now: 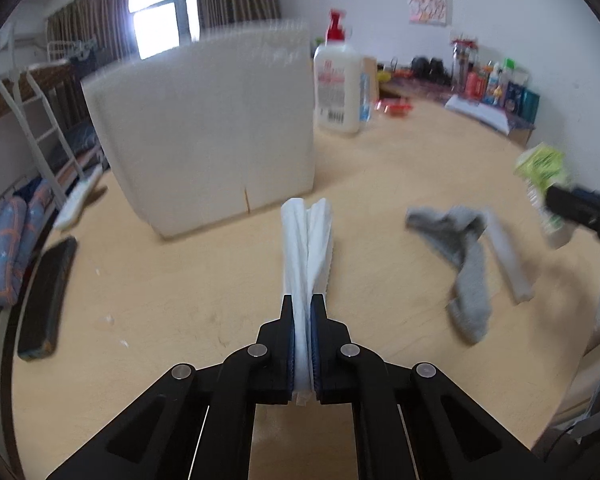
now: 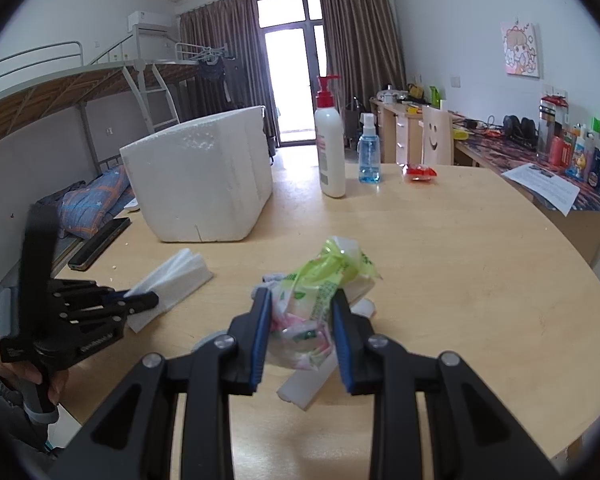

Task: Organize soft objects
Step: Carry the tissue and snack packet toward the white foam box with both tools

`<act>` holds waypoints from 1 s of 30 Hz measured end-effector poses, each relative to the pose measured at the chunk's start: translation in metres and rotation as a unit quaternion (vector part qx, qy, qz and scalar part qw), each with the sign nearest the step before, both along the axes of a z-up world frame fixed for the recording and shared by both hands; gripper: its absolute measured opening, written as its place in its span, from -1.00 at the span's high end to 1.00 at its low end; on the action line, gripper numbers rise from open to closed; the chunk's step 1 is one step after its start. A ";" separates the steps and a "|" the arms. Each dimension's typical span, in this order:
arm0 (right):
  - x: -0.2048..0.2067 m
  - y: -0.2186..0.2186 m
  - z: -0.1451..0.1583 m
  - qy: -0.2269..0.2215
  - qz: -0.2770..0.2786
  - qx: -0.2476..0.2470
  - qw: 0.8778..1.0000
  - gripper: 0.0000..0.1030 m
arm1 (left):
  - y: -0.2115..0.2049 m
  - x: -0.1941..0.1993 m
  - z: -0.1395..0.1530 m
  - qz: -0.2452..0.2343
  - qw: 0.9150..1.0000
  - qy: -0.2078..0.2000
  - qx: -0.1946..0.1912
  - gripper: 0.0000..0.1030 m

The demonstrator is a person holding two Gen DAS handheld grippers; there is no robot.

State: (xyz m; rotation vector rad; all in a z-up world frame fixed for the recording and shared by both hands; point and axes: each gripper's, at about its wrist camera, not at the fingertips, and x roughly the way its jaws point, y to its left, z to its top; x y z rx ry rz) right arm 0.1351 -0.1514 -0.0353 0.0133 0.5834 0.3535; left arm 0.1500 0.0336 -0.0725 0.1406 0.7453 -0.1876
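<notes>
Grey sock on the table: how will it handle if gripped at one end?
Probably floppy: the grey sock lies crumpled and bent on the table. Likely light, so it should lift easily. Held at one end, the rest may dangle and drag.

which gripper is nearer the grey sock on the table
Right. The right gripper, shut on a green tissue pack, hangs just beside and above the grey sock. The left gripper, clamped on folded white tissue, sits farther off to the sock's left.
</notes>
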 end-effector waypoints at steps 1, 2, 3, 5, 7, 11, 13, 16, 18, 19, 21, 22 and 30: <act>0.000 0.000 0.001 -0.002 0.000 0.002 1.000 0.35 | 0.000 -0.002 0.006 -0.002 1.000 -0.008 -0.001 0.87; 0.000 0.001 0.002 -0.002 0.000 0.002 1.000 0.35 | 0.000 -0.004 0.011 -0.002 1.000 -0.016 -0.002 0.87; 0.000 0.002 0.004 -0.005 0.003 0.003 1.000 0.35 | 0.001 -0.006 0.018 0.000 1.000 -0.028 -0.004 0.87; -0.001 0.005 0.007 -0.011 0.007 0.004 1.000 0.35 | 0.002 -0.010 0.029 0.002 0.999 -0.043 -0.003 0.87; -0.002 0.008 0.012 -0.020 0.015 0.002 1.000 0.35 | 0.003 -0.013 0.038 0.005 0.998 -0.056 -0.006 0.87; -0.003 0.016 0.020 -0.034 0.030 -0.001 0.999 0.35 | 0.005 -0.021 0.053 0.006 0.997 -0.080 -0.007 0.87; -0.002 0.019 0.023 -0.039 0.035 -0.002 0.999 0.35 | 0.008 -0.025 0.059 0.010 0.996 -0.090 -0.008 0.87; -0.003 0.025 0.028 -0.047 0.046 -0.001 0.998 0.35 | 0.012 -0.031 0.068 0.015 0.994 -0.103 -0.013 0.87; -0.002 0.030 0.031 -0.052 0.053 -0.001 0.997 0.35 | 0.016 -0.035 0.073 0.020 0.993 -0.112 -0.016 0.87; -0.002 0.032 0.032 -0.054 0.056 0.000 0.997 0.35 | 0.017 -0.037 0.074 0.022 0.993 -0.114 -0.017 0.87; -0.003 0.037 0.035 -0.060 0.064 0.000 0.996 0.35 | 0.021 -0.039 0.077 0.029 0.992 -0.121 -0.022 0.87; -0.004 0.040 0.037 -0.063 0.068 0.000 0.996 0.35 | 0.023 -0.041 0.079 0.035 0.991 -0.125 -0.025 0.87; -0.006 0.064 0.048 -0.082 0.099 0.003 0.992 0.35 | 0.042 -0.061 0.096 0.076 0.981 -0.175 -0.047 0.86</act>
